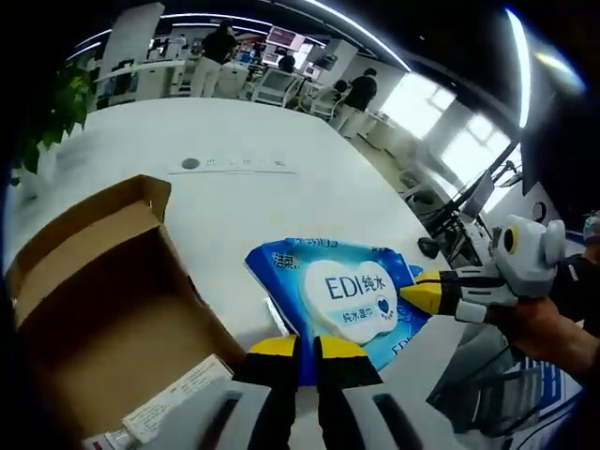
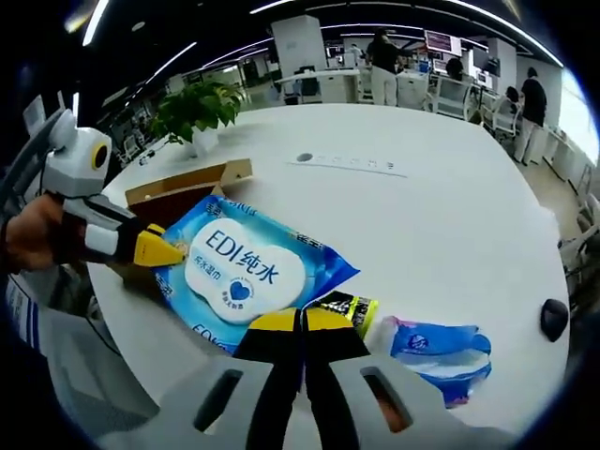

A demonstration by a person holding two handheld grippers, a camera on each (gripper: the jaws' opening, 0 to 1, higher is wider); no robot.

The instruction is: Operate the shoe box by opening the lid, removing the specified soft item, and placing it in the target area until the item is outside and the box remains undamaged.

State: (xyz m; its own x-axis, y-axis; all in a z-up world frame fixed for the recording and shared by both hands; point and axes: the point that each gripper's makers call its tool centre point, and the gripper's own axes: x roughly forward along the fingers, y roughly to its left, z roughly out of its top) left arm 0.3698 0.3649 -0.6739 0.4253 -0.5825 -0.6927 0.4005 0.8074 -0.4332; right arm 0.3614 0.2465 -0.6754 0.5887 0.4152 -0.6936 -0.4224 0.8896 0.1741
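Both pairs of yellow-tipped jaws are pinched shut on the blue pack of wet wipes (image 1: 342, 298), one at each edge of it. In the left gripper view, the left gripper (image 1: 307, 352) bites the near edge of the pack, and the right gripper (image 1: 424, 292) bites its right edge. Left of the pack sits the brown shoe box (image 1: 98, 309), with its lid flap up. The inside that shows looks bare, and a white label (image 1: 169, 401) is on its near wall. The pack is out of the box, flat on the white table (image 1: 244, 202). Past the pack the table has lots of free room. In the right gripper view, a small blue packet (image 2: 433, 349) lies just right of the wipes, and a plant (image 2: 199, 111) stands behind the box.
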